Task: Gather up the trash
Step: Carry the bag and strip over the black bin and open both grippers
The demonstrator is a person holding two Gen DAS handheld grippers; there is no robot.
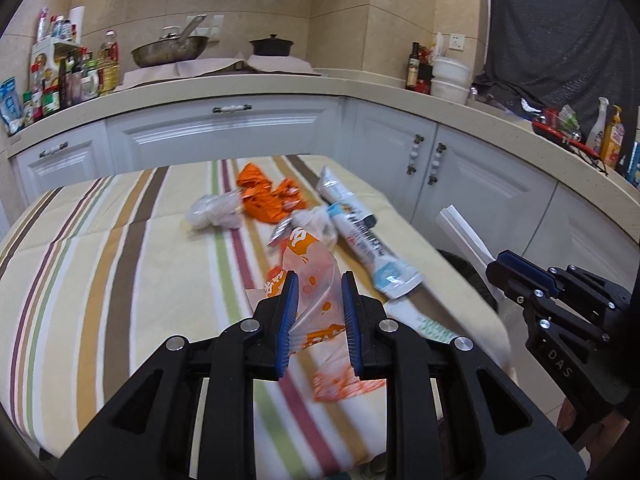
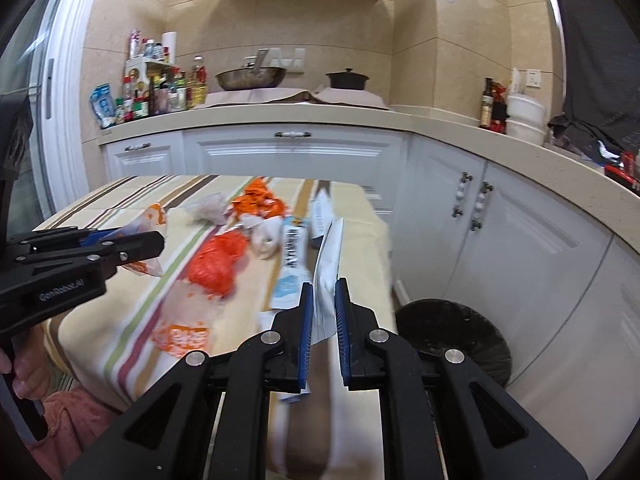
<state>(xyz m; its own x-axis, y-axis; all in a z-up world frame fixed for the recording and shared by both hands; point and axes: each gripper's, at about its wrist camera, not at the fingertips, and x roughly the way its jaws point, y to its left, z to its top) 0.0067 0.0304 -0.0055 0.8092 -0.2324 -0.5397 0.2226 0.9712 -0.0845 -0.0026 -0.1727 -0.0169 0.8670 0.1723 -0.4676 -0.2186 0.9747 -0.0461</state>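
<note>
- The left gripper [image 1: 319,286] is seen low in the centre of the left wrist view, its jaws pinched on a clear orange-printed wrapper [image 1: 316,280]; the wrapper's long axis runs up the frame from between the pads.
- The right gripper [image 2: 324,294] is seen low in the centre of the right wrist view, its jaws pressed onto a white folded paper [image 2: 330,256], which stands on edge and points up the frame.
- A black trash bin [image 2: 456,336] is found at the lower right of the right wrist view, just beside the striped table [image 2: 120,320] and just right of the right gripper.
- The bin is judged nearer to the right hand; a short move to the right should bring the paper over it, while the left must cross further.
- More trash is left mid-table: a crumpled orange bag [image 1: 264,196], a long white tube [image 1: 368,240] and a clear plastic wad [image 1: 212,210].
</note>
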